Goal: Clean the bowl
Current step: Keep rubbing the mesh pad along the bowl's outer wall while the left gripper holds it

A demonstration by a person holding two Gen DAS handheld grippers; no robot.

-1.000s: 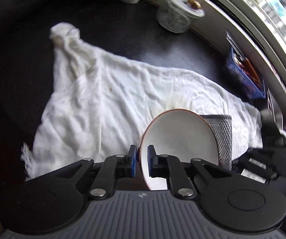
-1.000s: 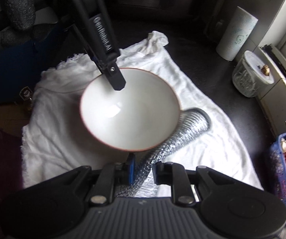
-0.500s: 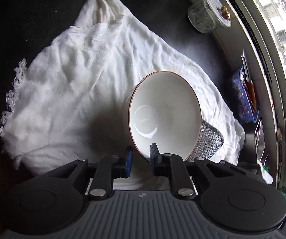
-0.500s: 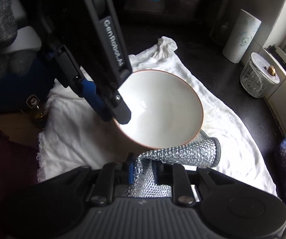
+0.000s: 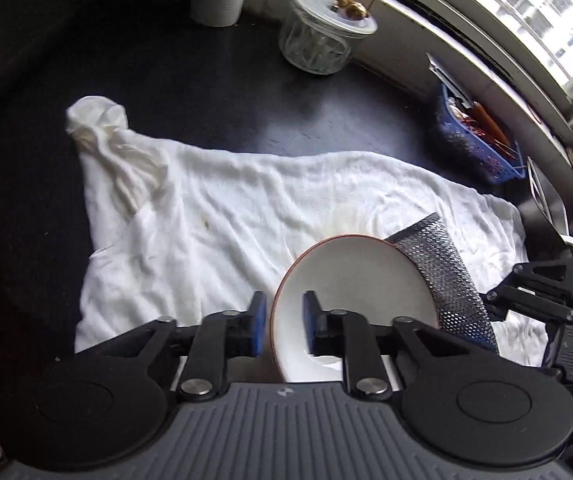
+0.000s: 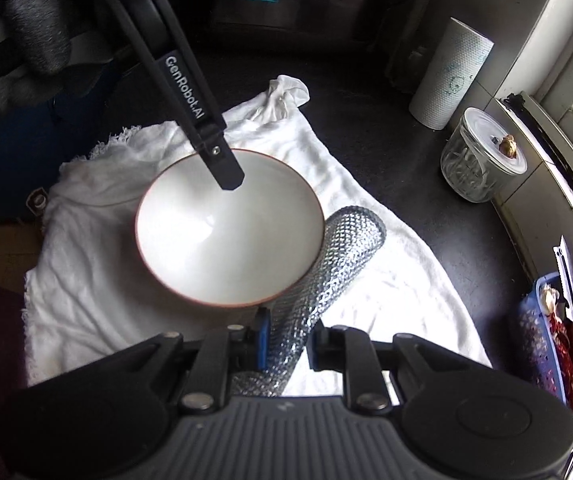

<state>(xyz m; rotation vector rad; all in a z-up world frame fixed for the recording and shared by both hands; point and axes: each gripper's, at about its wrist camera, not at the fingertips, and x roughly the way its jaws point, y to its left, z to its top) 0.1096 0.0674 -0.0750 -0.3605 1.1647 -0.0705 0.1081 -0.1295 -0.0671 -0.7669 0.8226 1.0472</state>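
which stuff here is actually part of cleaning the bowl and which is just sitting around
In use:
- bowl, rim clamped in the left gripper
- silver mesh scrubber, held in the right gripper
- white towel underneath

Lying about:
- glass jar
- paper towel roll
- blue basket

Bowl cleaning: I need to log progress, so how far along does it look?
Done: the left gripper has the white bowl clamped by its rim, and the right gripper holds the silver mesh scrubber. In hand: the scrubber lies along the bowl's outer edge, above the white towel. Left: scrubbing the inside, which already looks free of dirt, then setting the bowl down.
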